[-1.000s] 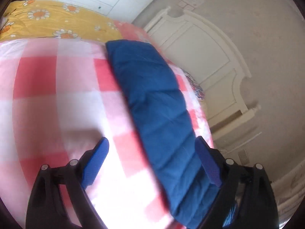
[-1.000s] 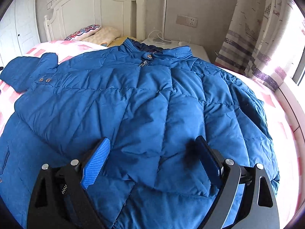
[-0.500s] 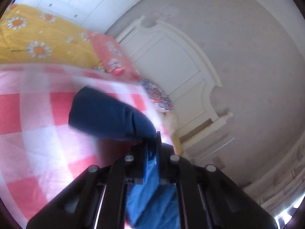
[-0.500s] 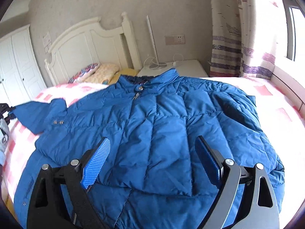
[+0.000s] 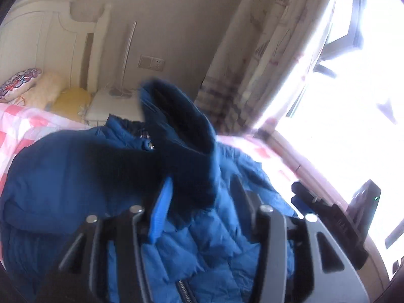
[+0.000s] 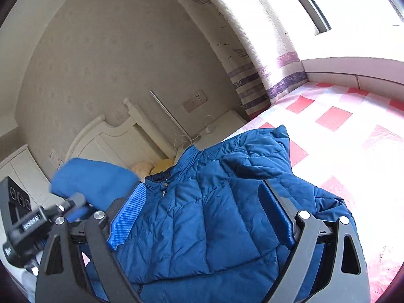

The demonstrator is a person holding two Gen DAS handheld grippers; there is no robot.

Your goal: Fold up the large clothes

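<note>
A large blue puffer jacket (image 6: pixel 214 217) lies face up on a pink-and-white checked bed (image 6: pixel 335 136). Its left sleeve (image 5: pixel 176 126) hangs in the air over the jacket's chest (image 5: pixel 75 176), blurred. My left gripper (image 5: pixel 199 202) has its jaws partly apart with the sleeve's end between them; whether the sleeve is still gripped is unclear. The sleeve also shows in the right wrist view (image 6: pixel 93 179), with the left gripper's body (image 6: pixel 27 224) below it. My right gripper (image 6: pixel 202 217) is open and empty above the jacket's front. It also shows in the left wrist view (image 5: pixel 335 217).
A white headboard (image 6: pixel 113 144) and pillows (image 5: pixel 30 88) are at the bed's head. A white bedside table (image 5: pixel 111 103) with a lamp pole and cables stands beside it. A curtain (image 6: pixel 252 58) and a bright window (image 5: pixel 353 88) run along the bed's right side.
My left gripper shut on the sleeve end lying on the bed, lifted it and swung it right over the jacket's chest; its jaws now stand wider. My right gripper rose and tilted up, still open.
</note>
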